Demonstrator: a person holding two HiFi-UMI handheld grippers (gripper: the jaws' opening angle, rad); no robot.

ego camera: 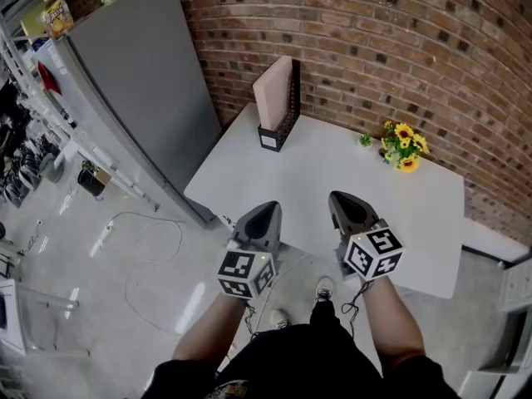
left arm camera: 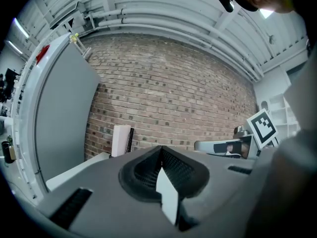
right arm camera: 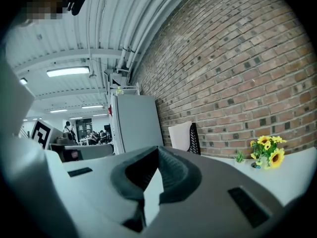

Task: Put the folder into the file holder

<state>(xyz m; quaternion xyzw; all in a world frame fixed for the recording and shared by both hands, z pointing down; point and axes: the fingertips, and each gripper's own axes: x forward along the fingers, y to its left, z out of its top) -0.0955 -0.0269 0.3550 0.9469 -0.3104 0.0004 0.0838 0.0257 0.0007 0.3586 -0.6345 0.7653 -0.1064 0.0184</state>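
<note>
grey tapered plastic left gripper (ego camera: 268, 209) and matching grey right gripper (ego camera: 336, 198), each shell narrowing to a dark tip. each carries a white cube printed with black square markers at the back: left cube (ego camera: 245, 273), right cube (ego camera: 373, 253). close up, both shells show a dark ribbed hollow (left arm camera: 177, 168) with a white wedge (left arm camera: 167, 192) in it and dark rectangular slots (right arm camera: 247, 207) to the sides; thin black cable (ego camera: 357, 301) hangs under the right cube, and the person wears black clothes (ego camera: 299, 364) and white shoes (ego camera: 324, 288).
</note>
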